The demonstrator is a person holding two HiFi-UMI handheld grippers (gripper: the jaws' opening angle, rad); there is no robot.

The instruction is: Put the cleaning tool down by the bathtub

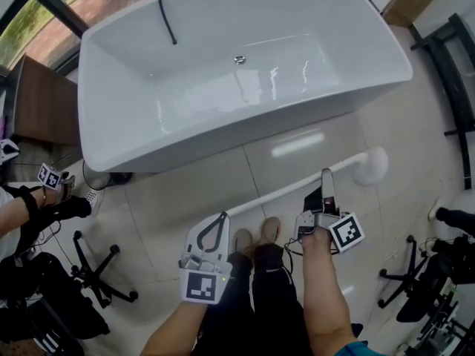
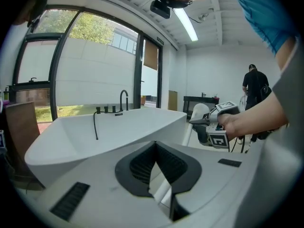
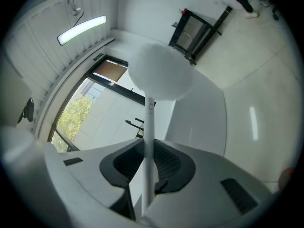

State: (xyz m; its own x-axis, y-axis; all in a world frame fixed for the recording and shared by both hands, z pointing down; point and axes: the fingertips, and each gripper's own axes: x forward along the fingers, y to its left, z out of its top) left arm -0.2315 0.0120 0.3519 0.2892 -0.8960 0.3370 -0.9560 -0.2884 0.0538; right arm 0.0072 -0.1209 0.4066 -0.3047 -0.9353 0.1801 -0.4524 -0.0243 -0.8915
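**A:** Where is the tool held, and by what?

**B:** The long white cleaning tool, with a slim rod handle and a soft-looking rounded head, is clamped by the right gripper. Its jaws are pressed onto the rod, nearer the head. The tool is held above the glossy pale floor tiles, before the near wall of the large white glossy bathtub, with its head toward the tub's right end. The left gripper is seen with jaws together on nothing, and the handle's free end passes just beneath it.

**A:** What could go wrong from here?

**B:** The rod is smooth, thin and round, so it could be twisted in the ribbed pads by its long free end during lowering. The tub's hard curved wall could be knocked by the head. Once released on slick tiles, the rod could be expected to roll away unless it is laid flat by the tub's base. The thin black hose inside the tub is well apart and judged safe.
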